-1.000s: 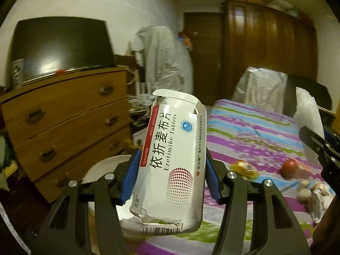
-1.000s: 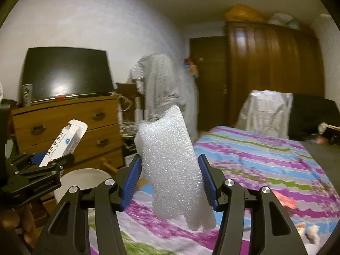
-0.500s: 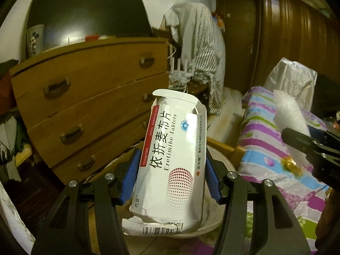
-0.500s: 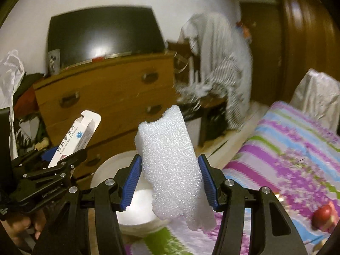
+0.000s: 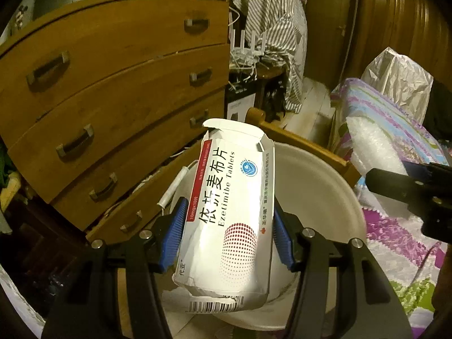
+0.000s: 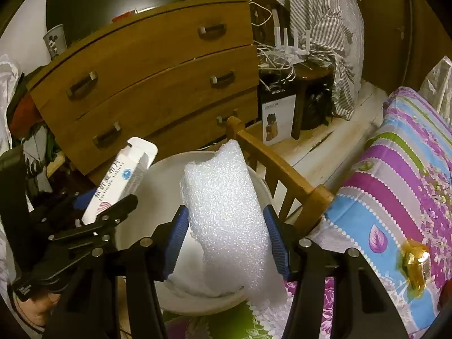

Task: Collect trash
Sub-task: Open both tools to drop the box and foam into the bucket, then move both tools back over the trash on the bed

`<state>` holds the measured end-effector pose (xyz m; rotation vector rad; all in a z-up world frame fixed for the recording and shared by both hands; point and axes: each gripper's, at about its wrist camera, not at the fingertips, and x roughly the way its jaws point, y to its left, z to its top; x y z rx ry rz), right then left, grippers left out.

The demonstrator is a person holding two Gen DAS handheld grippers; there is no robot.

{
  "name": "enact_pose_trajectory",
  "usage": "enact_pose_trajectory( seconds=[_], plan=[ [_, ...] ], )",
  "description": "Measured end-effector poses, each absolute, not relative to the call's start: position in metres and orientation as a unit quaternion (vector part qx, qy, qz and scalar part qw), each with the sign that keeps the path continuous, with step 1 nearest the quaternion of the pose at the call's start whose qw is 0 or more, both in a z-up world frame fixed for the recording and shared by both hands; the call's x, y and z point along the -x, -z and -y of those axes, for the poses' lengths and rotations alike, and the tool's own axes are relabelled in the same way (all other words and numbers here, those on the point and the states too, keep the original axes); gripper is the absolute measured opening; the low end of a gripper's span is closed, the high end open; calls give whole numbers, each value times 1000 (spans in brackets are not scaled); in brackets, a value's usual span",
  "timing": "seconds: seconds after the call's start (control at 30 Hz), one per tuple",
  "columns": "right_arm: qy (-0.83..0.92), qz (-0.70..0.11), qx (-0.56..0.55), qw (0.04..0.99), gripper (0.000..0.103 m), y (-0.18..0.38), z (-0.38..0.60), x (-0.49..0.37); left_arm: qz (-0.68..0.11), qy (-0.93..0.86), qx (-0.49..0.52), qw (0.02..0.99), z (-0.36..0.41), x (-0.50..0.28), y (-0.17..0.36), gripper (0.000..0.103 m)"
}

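Left gripper (image 5: 227, 237) clamps the tablet box (image 5: 228, 214) upright lengthwise; right gripper (image 6: 226, 240) clamps the upright foam piece (image 6: 228, 220)

You have two tools in view — the left tool (image 5: 227, 243) and the right tool (image 6: 224, 240). Count one tablet box (image 5: 228, 212), one foam sheet (image 6: 228, 214), one white basin (image 6: 158, 175), one gold wrapper (image 6: 414, 265) — and one dresser (image 5: 113, 99) showing four drawers.
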<state>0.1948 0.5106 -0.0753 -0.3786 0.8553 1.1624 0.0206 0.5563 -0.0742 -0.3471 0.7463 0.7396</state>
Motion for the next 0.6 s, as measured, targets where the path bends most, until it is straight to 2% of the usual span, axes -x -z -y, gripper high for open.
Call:
enact_pose_trajectory(
  seconds=[0.4, 0.43, 0.5, 0.6],
  plan=[
    [-531, -395, 171, 730, 58, 89, -504, -200, -358, -353, 167, 848, -564, -24, 82, 56],
    [-533, -394, 166, 730, 65, 88, -503, -201, -360, -353, 165, 848, -564, -25, 83, 56],
    [-534, -390, 154, 734, 78, 87, -500, -204, -360, -355, 167, 846, -565, -25, 82, 72],
    [-534, -393, 138, 736, 78, 87, -493, -211, -356, -359, 167, 847, -567, -21, 80, 75]
  ],
)
